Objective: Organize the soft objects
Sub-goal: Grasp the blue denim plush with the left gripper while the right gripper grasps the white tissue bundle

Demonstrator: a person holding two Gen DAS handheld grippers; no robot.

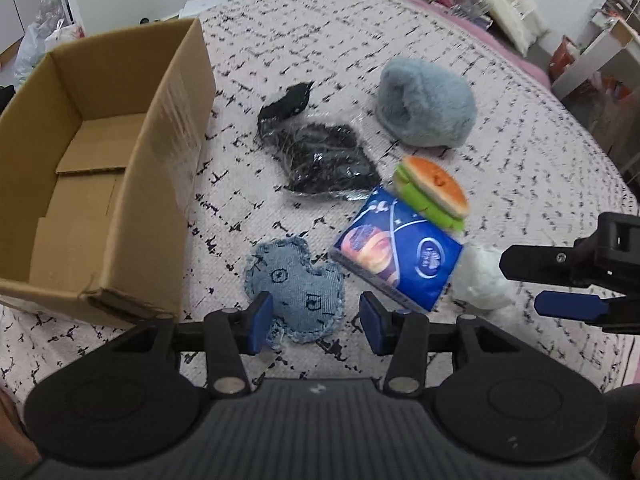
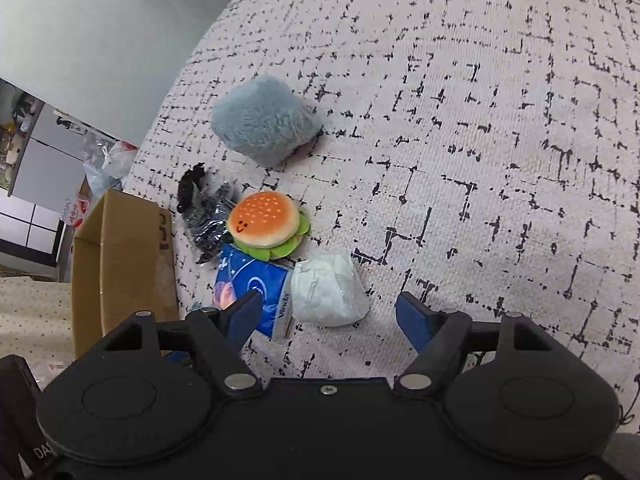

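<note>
Soft objects lie on a patterned bedspread (image 1: 500, 128). A denim cushion (image 1: 296, 284) sits just ahead of my open, empty left gripper (image 1: 316, 322). Beyond it lie a blue tissue pack (image 1: 400, 256), a plush burger (image 1: 434, 192), a black bagged item (image 1: 324, 156), a fluffy blue-grey plush (image 1: 428, 104) and a white wrapped bundle (image 1: 482, 276). My right gripper (image 2: 328, 316) is open and empty, just short of the white bundle (image 2: 330, 294); its left fingertip overlaps the tissue pack (image 2: 256, 292). The burger (image 2: 266, 226) and fluffy plush (image 2: 266, 120) lie farther off.
An open, empty cardboard box (image 1: 160, 152) stands on the left of the bed, also in the right wrist view (image 2: 120, 264). The right gripper shows at the left view's right edge (image 1: 520, 284). Room clutter, bags and shelves surround the bed.
</note>
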